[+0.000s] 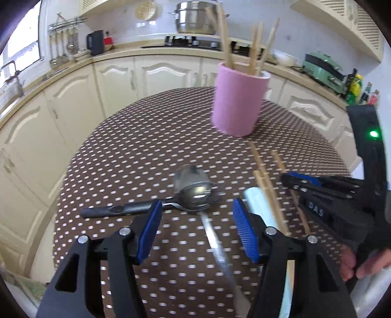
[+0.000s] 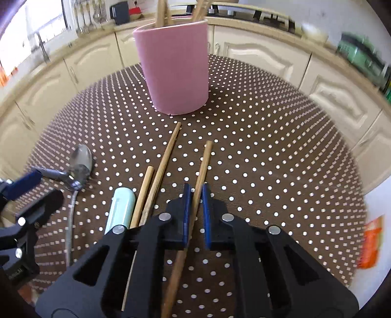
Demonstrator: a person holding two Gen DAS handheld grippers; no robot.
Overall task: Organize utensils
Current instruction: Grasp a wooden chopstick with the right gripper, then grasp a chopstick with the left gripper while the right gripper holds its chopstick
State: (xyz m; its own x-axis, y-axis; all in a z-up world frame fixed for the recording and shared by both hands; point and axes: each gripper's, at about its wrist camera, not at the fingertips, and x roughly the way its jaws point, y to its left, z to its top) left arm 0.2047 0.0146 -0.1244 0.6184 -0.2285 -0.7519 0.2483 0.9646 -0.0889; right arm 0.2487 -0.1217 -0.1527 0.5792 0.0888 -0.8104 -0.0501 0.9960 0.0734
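Observation:
A pink utensil holder [image 2: 174, 71] with several wooden chopsticks in it stands at the far side of the dotted table [image 2: 268, 146]. My right gripper [image 2: 195, 193] is shut on one wooden chopstick [image 2: 204, 161] that lies on the cloth pointing toward the holder. Two more chopsticks [image 2: 166, 156] and a mint-green handle [image 2: 121, 210] lie just left of it. My left gripper [image 1: 197, 208] is open, low over metal spoons [image 1: 195, 193] and a black-handled utensil [image 1: 117, 210], holding nothing. In the left wrist view the holder [image 1: 238, 102] is at the upper right and the right gripper [image 1: 293, 181] is at the right.
Cream kitchen cabinets [image 1: 117, 80] ring the table, with a steel pot [image 1: 195, 19] on the stove and a black kettle [image 1: 95, 42] on the counter. An orange packet [image 2: 371, 242] lies off the table's right edge. A person's hand [image 1: 352, 264] holds the right gripper.

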